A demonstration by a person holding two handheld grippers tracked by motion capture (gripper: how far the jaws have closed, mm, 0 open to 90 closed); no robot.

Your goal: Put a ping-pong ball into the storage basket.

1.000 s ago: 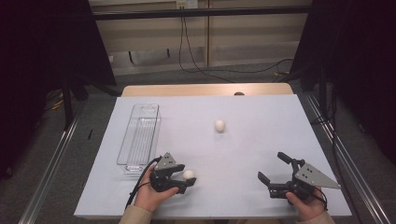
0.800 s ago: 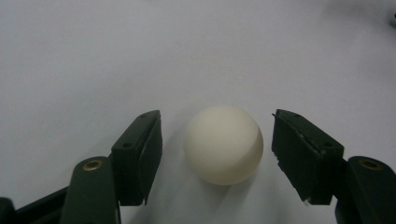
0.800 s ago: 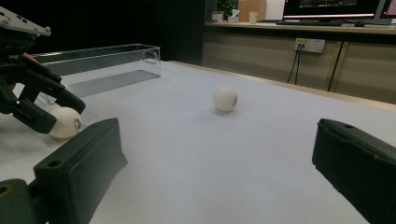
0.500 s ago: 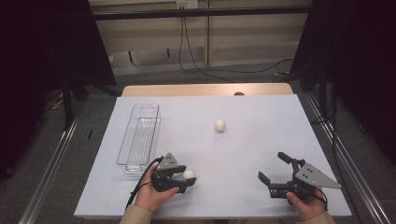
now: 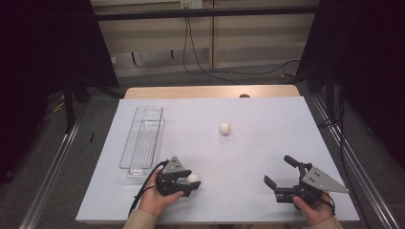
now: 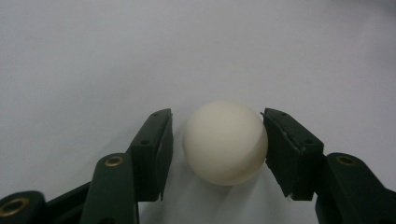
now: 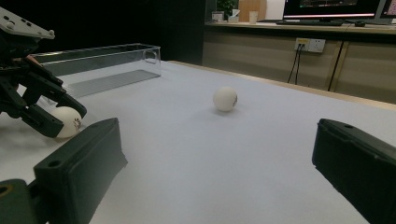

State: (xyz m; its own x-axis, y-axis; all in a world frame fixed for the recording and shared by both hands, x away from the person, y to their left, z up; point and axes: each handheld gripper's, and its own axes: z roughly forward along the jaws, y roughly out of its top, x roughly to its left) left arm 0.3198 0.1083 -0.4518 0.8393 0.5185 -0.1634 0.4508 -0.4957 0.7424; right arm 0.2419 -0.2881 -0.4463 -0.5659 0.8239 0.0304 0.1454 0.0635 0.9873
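Where the left gripper (image 5: 185, 181) sits near the front edge of the tabletop (image 5: 267, 124), left of centre, a white ball (image 5: 193, 178) lies between its fingers (image 6: 152, 154).

- Ball to fingers: in the left gripper view the ball (image 6: 225, 142) rests on the tabletop, the right-hand finger touching its side, the left-hand finger just beside it with a thin gap. Fingers narrow, not yet clamped.
- Right gripper (image 5: 282, 177): near the front right corner, fingers wide, holding nothing.
- Second white ball (image 5: 225, 128): near the tabletop's centre, well apart from both grippers.
- Clear tray (image 5: 142, 143): along the left edge.
- Right gripper view: shows a small dark print on each ball (image 7: 67, 122) and monitors on a counter beyond the far edge.
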